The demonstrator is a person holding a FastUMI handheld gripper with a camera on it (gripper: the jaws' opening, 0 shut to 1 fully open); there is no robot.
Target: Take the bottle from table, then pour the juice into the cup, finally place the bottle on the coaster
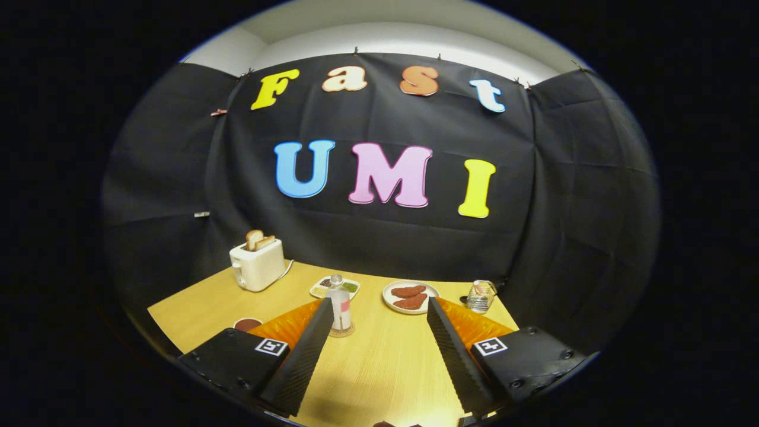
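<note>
One bottle, hand-held gripper fingers apart

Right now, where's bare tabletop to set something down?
Gripper open, jaws apart. Widest free patch: table between the jaws, from bottle to plate of patties. Also free: between toaster and dark coaster. Crowded: back row, small tray, plate, glass cup.

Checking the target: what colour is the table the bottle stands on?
Light yellowish wood grain, seen in the gripper view: table.
</note>
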